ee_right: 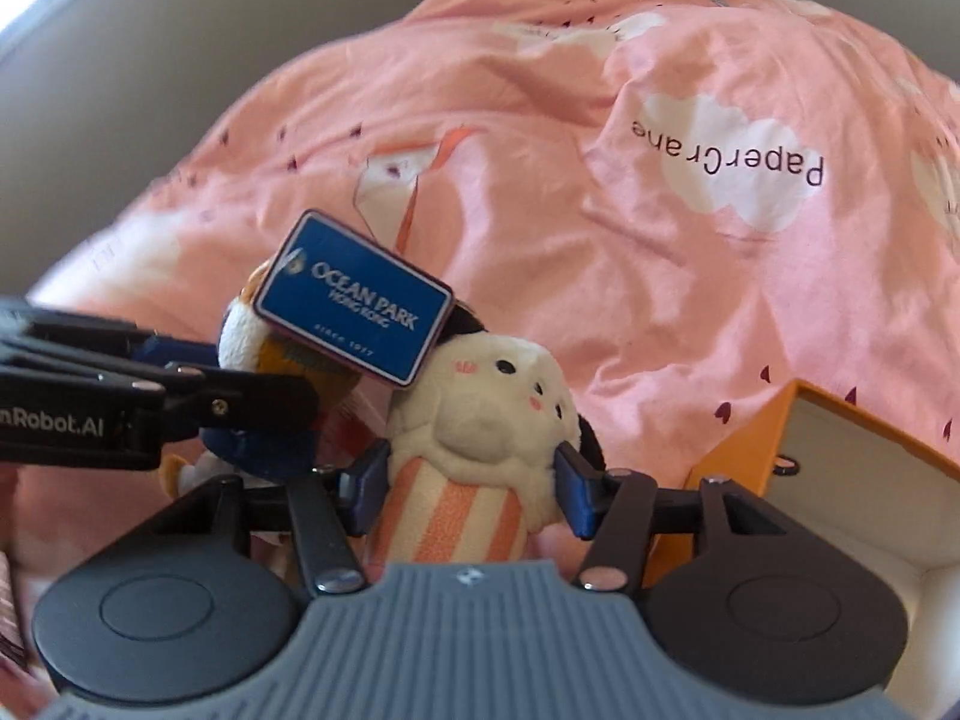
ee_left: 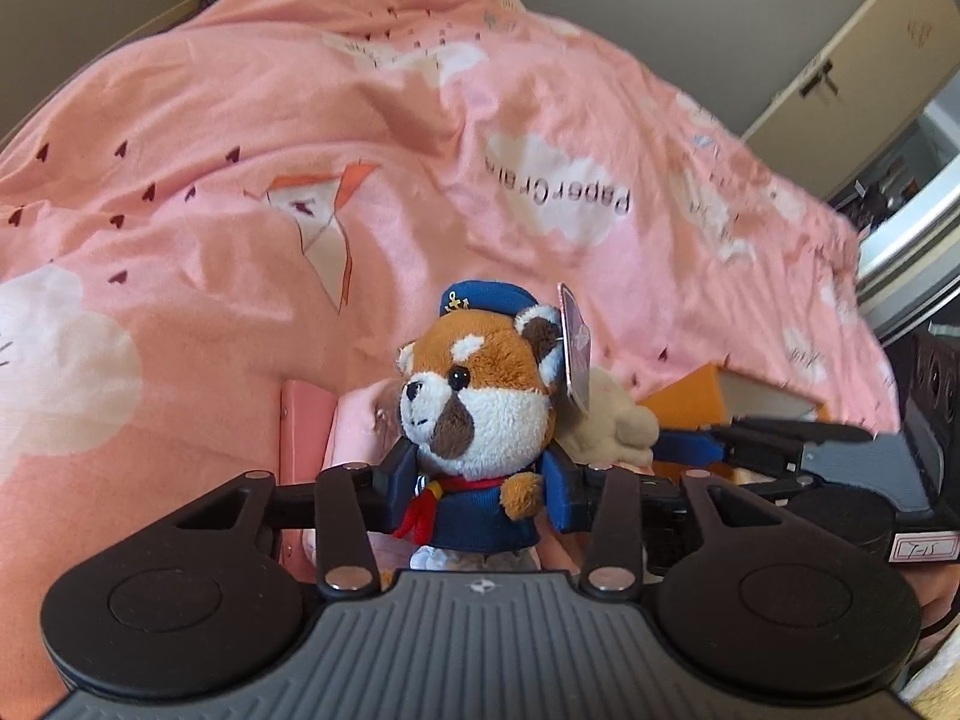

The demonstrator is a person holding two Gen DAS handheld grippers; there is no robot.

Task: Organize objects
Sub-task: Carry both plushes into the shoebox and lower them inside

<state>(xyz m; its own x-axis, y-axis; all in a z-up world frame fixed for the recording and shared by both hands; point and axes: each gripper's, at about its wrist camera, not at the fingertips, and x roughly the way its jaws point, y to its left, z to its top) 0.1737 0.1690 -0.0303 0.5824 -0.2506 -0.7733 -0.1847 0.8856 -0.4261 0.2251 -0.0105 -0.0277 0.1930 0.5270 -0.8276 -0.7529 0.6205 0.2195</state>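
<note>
Pink crane-print bedding [ee_right: 660, 300] fills the background. Left tool [ee_left: 474, 489] pinches the red panda plush [ee_left: 480, 396]; right tool [ee_right: 468, 486] pinches the cream striped plush [ee_right: 480, 444]. Orange box [ee_right: 840, 456] lies at three o'clock, nearer the right tool.

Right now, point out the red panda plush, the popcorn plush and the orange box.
red panda plush [ee_left: 474, 396], left wrist view, on its face.
popcorn plush [ee_right: 480, 420], right wrist view, cream top.
orange box [ee_right: 744, 450], right wrist view, outer side wall.
</note>
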